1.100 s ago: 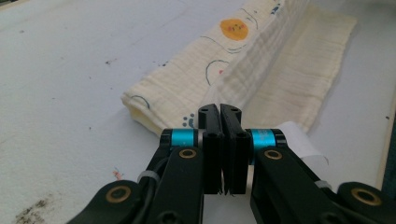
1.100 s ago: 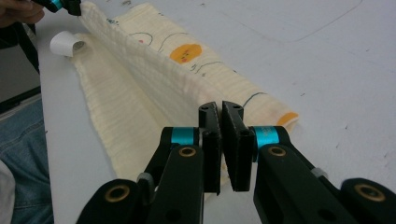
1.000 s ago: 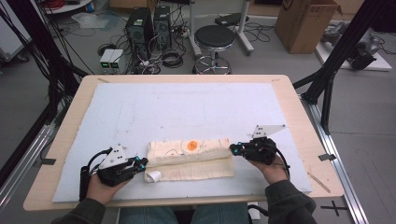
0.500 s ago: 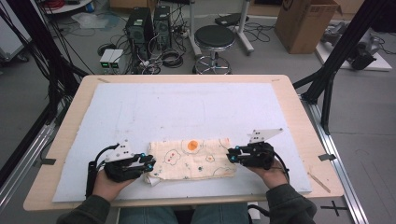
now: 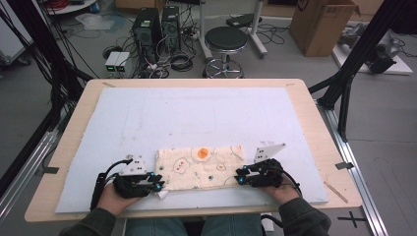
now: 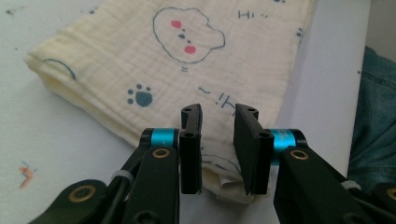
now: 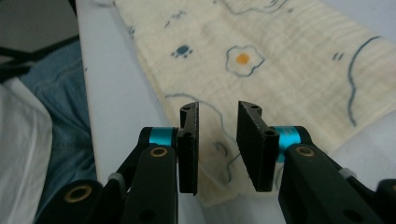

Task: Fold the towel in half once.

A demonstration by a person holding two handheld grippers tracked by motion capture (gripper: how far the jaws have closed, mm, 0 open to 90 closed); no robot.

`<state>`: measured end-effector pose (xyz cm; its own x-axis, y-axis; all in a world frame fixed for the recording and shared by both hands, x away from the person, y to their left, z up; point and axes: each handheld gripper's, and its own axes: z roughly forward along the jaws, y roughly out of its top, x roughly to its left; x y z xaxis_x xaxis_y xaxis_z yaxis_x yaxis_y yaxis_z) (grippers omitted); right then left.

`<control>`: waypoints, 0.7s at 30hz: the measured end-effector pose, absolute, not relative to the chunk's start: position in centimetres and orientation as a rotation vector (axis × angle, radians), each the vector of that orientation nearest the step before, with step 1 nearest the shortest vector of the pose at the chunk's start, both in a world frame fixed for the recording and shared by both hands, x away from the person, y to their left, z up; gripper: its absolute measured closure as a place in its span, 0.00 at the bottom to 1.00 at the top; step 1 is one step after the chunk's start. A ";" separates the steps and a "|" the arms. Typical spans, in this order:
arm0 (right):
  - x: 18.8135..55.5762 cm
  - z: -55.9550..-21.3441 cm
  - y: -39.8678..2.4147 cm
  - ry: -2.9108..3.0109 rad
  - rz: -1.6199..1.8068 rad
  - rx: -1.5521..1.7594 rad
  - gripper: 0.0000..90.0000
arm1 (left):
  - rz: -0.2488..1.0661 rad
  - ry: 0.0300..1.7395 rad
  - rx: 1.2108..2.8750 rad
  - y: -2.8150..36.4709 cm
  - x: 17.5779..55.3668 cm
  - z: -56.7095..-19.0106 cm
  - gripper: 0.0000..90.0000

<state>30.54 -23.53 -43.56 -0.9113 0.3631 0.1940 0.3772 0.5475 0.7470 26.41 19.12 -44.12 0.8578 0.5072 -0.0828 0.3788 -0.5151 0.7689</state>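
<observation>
A folded cream cloth printed with small drawings and an orange dot lies flat near the front edge of the white mat. My left gripper sits at its near left corner and my right gripper at its near right corner. In the left gripper view the jaws of the left gripper stand apart over the corner of the cloth, the pads off it. The right gripper is likewise open over the edge of the cloth. Both pairs of jaws have just been opening.
The mat covers a wooden table. A thin wooden stick lies by the right front corner. Beyond the far edge stand a stool, computer towers and a cardboard box. The person's jeans are at the near edge.
The cloth's near flap has come down toward the front edge and now lies flat and wider. Both grippers moved toward the person with it, and their jaws have parted from the corners.
</observation>
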 end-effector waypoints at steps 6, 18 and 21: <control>29.8 -43.6 -24.1 -2.781 -1.315 -0.616 0.76 | 0.193 0.650 2.161 19.2 26.4 -44.3 0.81; 29.7 -43.8 -24.0 -2.806 -1.284 -0.592 0.95 | 0.181 0.644 2.164 19.4 26.5 -44.3 0.80; 29.6 -43.6 -24.1 -2.804 -1.300 -0.585 0.95 | 0.179 0.650 2.165 19.4 26.5 -44.2 0.80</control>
<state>29.64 -24.10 -43.56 -0.9307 0.3336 0.1500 0.3300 0.5891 0.7376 26.52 19.41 -44.25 0.8550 0.5096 -0.0960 0.3885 -0.5069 0.7695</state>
